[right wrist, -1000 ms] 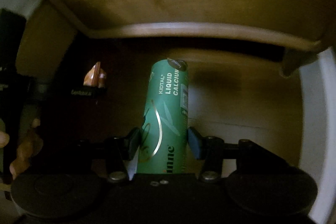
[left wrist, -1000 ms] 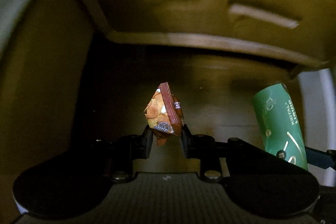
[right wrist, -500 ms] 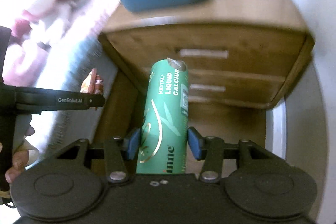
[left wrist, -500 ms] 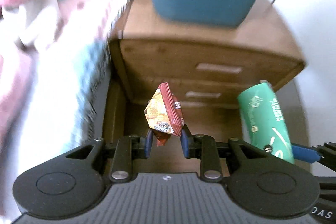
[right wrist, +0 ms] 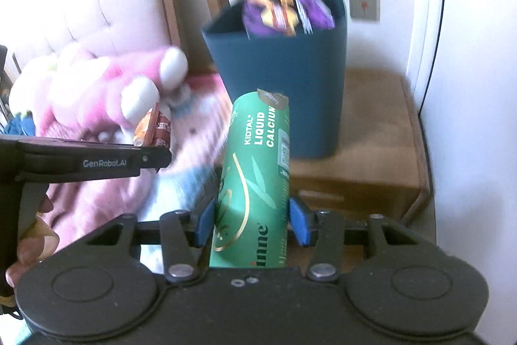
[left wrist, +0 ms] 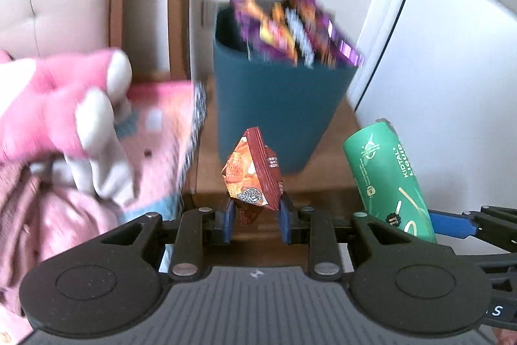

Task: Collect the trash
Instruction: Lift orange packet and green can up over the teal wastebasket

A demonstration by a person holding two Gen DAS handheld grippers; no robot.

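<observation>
A wooden nightstand point(right wrist: 371, 125) now fills mid-frame, teal bin point(left wrist: 278, 105) on top; both tools have risen from the dark floor. Left tool point(left wrist: 253, 220) clenches the snack wrapper point(left wrist: 253, 173), right tool point(right wrist: 252, 220) grips the green tube point(right wrist: 255, 180), both centre-frame below the bin, ready for dropping.

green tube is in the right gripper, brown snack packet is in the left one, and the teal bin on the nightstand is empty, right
Not quite: the teal bin is not empty. The right wrist view shows purple wrappers sticking out of its top. The rest holds: the right gripper is shut on the green tube, the left gripper on the brown snack packet, and the bin stands on the nightstand.
</observation>
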